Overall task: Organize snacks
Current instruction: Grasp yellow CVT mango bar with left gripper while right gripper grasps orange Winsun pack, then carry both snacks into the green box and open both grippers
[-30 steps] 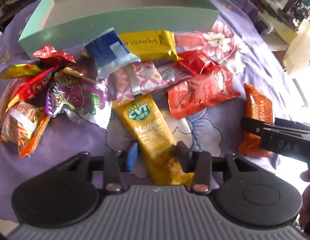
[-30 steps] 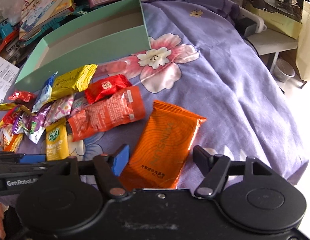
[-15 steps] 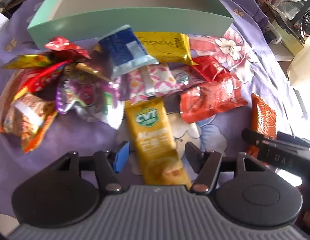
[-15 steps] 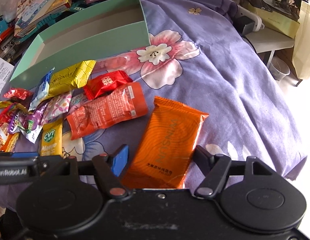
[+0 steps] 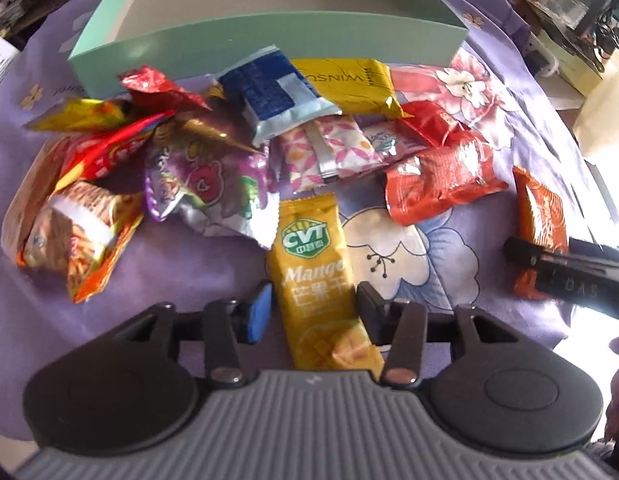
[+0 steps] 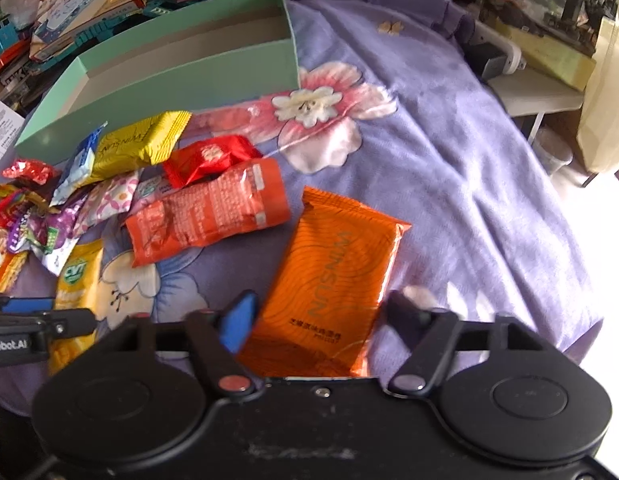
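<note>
- Snacks lie heaped on the purple floral bedspread [image 6: 449, 128], just before the long side of an empty mint-green box [image 5: 269, 36].
- Left gripper [image 5: 311, 308]: jaws just closing, both pads at the edges of the yellow mango packet [image 5: 315, 272]; a firm clamp cannot be told.
- Right gripper [image 6: 321, 316]: jaws just closing around the orange packet [image 6: 337, 276], left pad touching, right pad just beside it.

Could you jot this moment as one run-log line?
left gripper: closing around mango packet | right gripper: closing around orange packet | green box: empty
</note>
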Tool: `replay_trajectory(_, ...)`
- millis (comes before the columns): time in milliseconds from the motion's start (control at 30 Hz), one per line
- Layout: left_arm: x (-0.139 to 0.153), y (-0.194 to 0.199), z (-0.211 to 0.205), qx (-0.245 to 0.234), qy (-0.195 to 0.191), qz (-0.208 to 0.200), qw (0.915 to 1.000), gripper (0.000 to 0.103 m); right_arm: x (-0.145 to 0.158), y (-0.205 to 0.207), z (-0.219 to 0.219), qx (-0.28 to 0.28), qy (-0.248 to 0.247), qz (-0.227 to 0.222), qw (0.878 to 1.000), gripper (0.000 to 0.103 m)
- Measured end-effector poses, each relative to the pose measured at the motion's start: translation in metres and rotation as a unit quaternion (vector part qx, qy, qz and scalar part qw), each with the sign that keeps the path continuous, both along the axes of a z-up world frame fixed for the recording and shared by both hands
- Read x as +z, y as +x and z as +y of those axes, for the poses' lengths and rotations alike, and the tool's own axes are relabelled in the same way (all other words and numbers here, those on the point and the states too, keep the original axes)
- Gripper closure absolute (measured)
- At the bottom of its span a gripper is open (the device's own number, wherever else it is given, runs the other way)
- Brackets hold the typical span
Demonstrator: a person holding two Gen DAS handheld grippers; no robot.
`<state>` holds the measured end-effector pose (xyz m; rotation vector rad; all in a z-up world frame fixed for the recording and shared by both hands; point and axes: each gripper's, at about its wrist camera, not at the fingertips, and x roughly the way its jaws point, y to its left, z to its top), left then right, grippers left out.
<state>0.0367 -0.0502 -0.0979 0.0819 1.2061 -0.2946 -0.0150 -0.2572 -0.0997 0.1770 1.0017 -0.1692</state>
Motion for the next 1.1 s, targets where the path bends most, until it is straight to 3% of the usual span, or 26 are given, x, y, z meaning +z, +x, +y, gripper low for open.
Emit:
replay_trajectory(33,0.000,-0.001,-0.003,-0.007,0.006,-0.003,1.0000,0.052,0.001,0.000,0.000,-0.002,0.006,-0.001,1.000,0.045)
replay_trajectory(100,0.001,-0.005,-0.013,-0.026,0.027,-0.016,0.9992,0.064,0.003,-0.002,-0.003,-0.005,0.022,-0.003,1.000,0.046)
replay_trajectory(167,0.005,-0.008,-0.015,-0.039,0.010,-0.020,0.9990,0.068,0.007,-0.005,-0.006,-0.007,0.028,-0.006,1.000,0.046)
replay_trajectory(600,0.067,-0.007,0.000,-0.045,-0.064,-0.075,0.9941,0.068,0.052,0.003,0.005,0.034,0.044,-0.045,0.997,0.046)
replay_trajectory(867,0.104,0.053,0.004,-0.028,-0.073,-0.115,0.9903,0.068,0.088,0.072,0.007,0.075,0.042,-0.068,0.994,0.046)
replay_trajectory(1100,0.117,0.144,0.000,-0.010,-0.063,-0.124,0.9903,0.068,0.108,0.167,0.004,0.097,0.025,-0.078,0.992,0.046)
